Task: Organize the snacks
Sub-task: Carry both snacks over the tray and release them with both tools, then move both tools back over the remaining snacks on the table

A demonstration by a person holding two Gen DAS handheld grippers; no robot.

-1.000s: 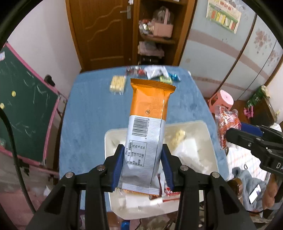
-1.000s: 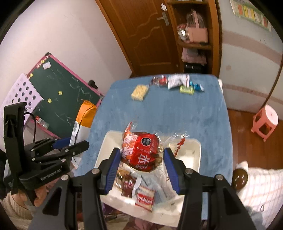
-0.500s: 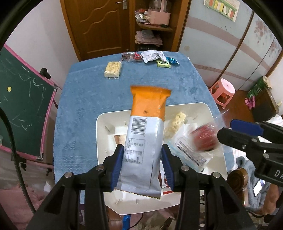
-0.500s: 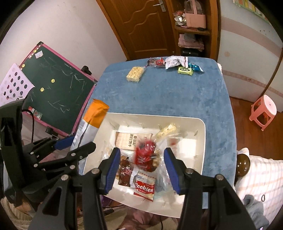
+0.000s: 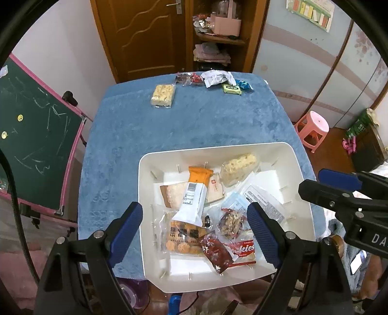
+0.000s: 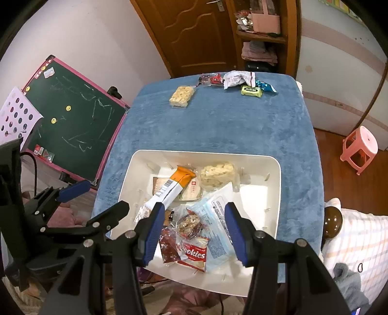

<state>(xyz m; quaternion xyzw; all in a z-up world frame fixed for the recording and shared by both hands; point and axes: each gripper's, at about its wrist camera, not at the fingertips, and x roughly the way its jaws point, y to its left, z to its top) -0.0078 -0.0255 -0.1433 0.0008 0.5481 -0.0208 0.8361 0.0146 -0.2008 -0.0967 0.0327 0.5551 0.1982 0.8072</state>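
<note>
We look down on the blue table (image 5: 194,126), where the white bin (image 5: 300,174) sits at the near edge. Both our grippers hover above it, tilted downward: the left gripper (image 5: 194,225) spread wide, empty; the right gripper (image 6: 191,227) likewise parted, gripping nothing. The orange-and-white snack packet (image 5: 194,196) lies in the bin atop other snacks, possibly touching the cracker pack (image 5: 184,237).

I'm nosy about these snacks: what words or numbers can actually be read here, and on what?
"Cream" over "kies": red-and-white cookie packet in the white bin; part hidden.
"okies": same packet, right view.
"DA": the black claw at the left view's edge; cut off.
Orange-and-white wrapper: barcode and print too small.
Wall poster: blurred.
</note>
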